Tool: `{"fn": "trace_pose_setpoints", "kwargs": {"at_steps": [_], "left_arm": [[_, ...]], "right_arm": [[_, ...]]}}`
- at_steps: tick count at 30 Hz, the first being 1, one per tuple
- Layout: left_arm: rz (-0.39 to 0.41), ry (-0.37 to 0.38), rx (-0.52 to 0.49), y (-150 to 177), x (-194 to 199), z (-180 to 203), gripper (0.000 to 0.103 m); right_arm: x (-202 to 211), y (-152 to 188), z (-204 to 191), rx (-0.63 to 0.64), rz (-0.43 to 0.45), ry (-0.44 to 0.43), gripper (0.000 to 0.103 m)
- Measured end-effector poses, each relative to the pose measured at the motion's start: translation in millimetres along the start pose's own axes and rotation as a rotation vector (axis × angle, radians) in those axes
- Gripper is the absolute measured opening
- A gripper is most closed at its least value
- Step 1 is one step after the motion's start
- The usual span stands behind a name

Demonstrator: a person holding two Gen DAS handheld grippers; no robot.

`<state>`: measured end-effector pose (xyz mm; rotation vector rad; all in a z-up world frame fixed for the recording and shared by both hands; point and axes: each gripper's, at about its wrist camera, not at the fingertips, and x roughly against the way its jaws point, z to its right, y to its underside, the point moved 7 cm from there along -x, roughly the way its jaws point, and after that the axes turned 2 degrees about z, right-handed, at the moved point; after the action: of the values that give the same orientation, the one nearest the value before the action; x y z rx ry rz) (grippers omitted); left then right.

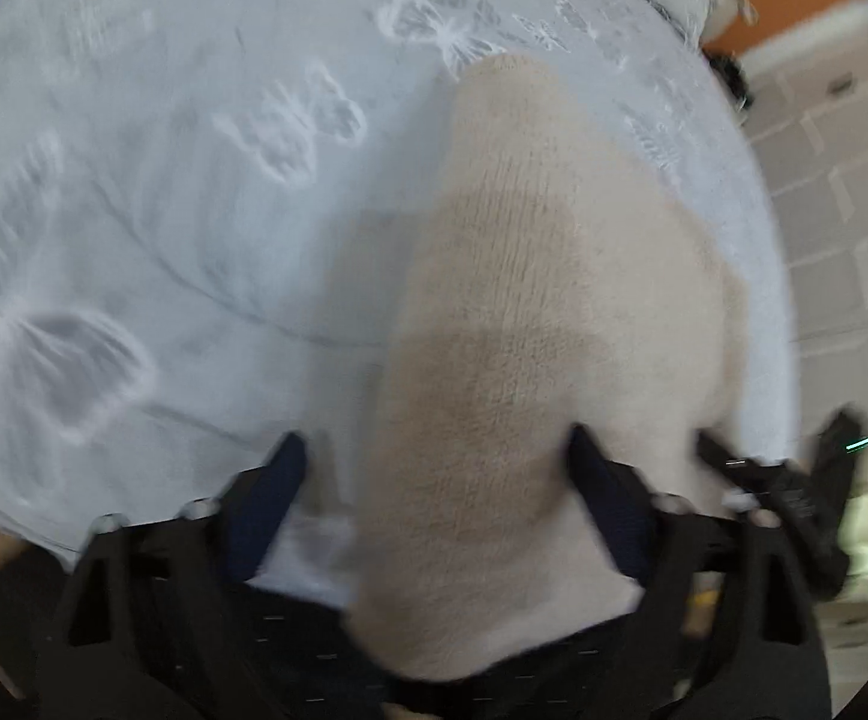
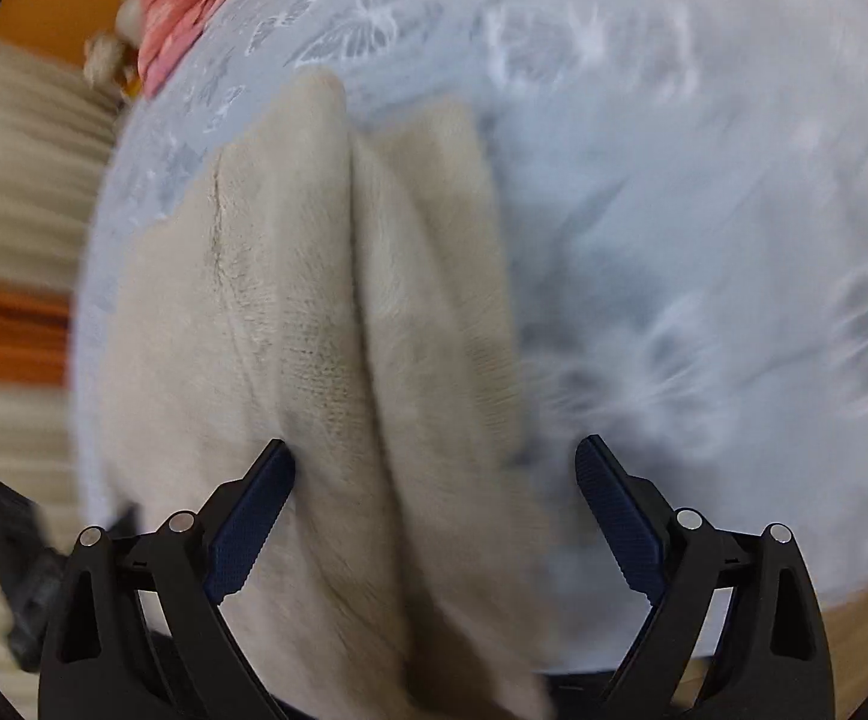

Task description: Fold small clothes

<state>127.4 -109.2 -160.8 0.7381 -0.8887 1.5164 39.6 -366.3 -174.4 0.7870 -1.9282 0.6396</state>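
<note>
- A cream knitted garment (image 1: 511,312) was seen lying on a pale blue bedspread (image 1: 164,210) patterned with butterflies.
- The left gripper (image 1: 436,450) was held spread over the garment's near end; whether the right pad touched the cloth could not be told.
- The right gripper (image 2: 434,456) was held released, with a fold of the garment (image 2: 326,312) between its fingers.
- A pink cloth (image 2: 185,6) was seen at the far edge.

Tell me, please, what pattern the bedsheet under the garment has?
Pale blue bedsheet with white butterflies; clearest in the left wrist view.
</note>
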Motion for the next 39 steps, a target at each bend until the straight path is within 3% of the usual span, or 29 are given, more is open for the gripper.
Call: {"fn": "trace_pose_setpoints", "kwargs": {"at_steps": [1,2,5,8,10,13,15,17,18,21,23,25,28,30,39], "left_arm": [[-0.008,0.048,0.016,-2,1,3,0.055],[-0.003,0.047,0.004,-4,4,6,0.045],[0.038,0.088,-0.045,-19,30,15,0.038],[0.146,0.124,-0.068,-44,76,16,0.038],[0.206,0.124,-0.055,-57,100,7,0.039],[0.291,0.035,-0.082,-69,119,-21,0.042],[0.298,-0.09,-0.102,-67,107,-48,0.047],[0.262,-0.244,-0.144,-60,84,-70,0.047],[0.243,-0.311,-0.172,-54,77,-80,0.049],[0.33,-0.315,-0.198,-42,101,-78,0.055],[0.374,-0.325,-0.243,-37,117,-67,0.075],[0.419,-0.355,-0.294,-32,127,-53,0.081],[0.446,-0.39,-0.361,-26,127,-33,0.081],[0.463,-0.412,-0.402,-15,124,-21,0.081],[0.499,-0.432,-0.443,27,116,-3,0.081]], "right_arm": [[0,1,-6,0.011,0.01,-0.022,0.05],[3,1,-20,0.035,0.019,-0.049,0.042],[31,-6,-63,0.142,0.106,-0.038,0.036],[70,-5,-123,0.268,0.213,-0.085,0.036],[75,-3,-151,0.316,0.234,-0.108,0.036],[42,3,-183,0.396,0.222,-0.154,0.038],[1,6,-181,0.414,0.147,-0.116,0.047],[-49,10,-163,0.4,0.025,0.043,0.048],[-54,11,-159,0.377,0.018,0.07,0.048],[-7,13,-165,0.327,0.176,0.049,0.05],[23,22,-173,0.356,0.247,0.038,0.056],[42,34,-181,0.418,0.291,0.088,0.063],[55,57,-177,0.516,0.358,0.224,0.071],[58,67,-166,0.543,0.398,0.265,0.075],[57,109,-119,0.566,0.409,0.283,0.076]]}}
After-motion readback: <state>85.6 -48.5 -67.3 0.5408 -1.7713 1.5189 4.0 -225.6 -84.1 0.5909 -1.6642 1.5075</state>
